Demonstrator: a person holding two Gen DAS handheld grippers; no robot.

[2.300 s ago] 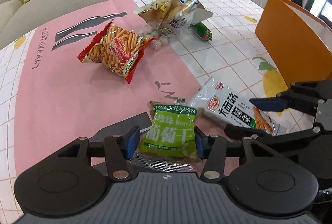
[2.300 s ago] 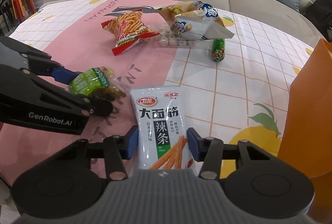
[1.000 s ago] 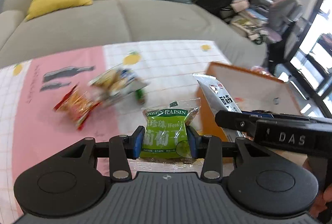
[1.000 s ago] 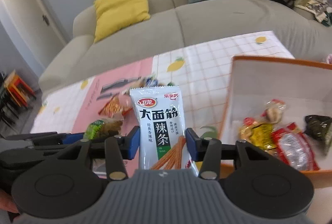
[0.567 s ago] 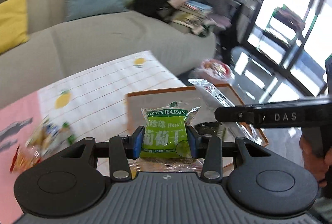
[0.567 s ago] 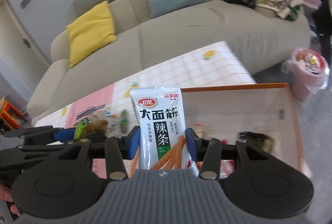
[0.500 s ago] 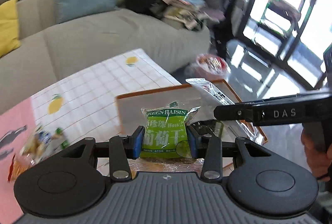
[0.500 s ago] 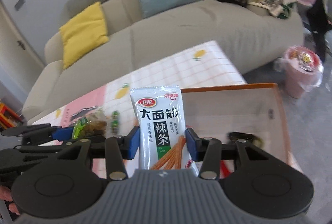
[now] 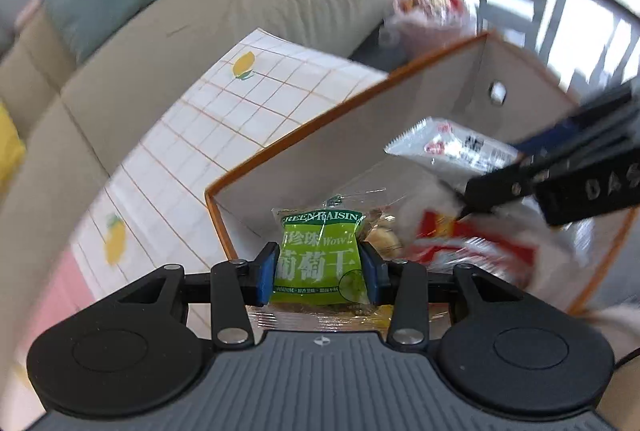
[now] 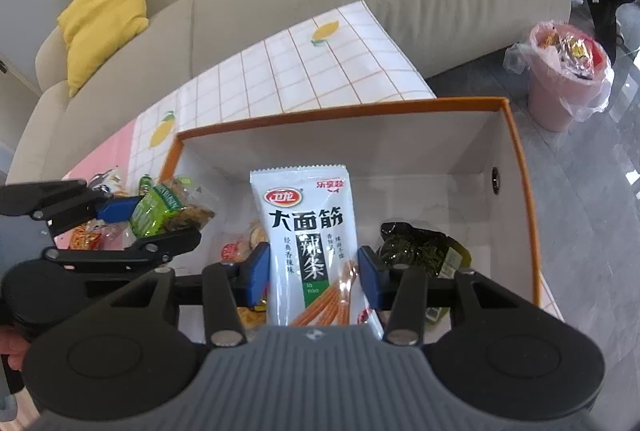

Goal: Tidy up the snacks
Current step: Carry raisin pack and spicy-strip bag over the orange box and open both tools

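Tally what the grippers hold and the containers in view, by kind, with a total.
Snack packets held: 2 (raisin packet, spicy-strip packet)
Orange boxes: 1
Pink bins: 1
Total: 4

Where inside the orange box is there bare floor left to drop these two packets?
Bare white floor shows along the far wall of the box and in its far right corner, beyond the dark green packet. The near left is crowded with snacks behind the white packet. The raisin packet sits over that crowded end.
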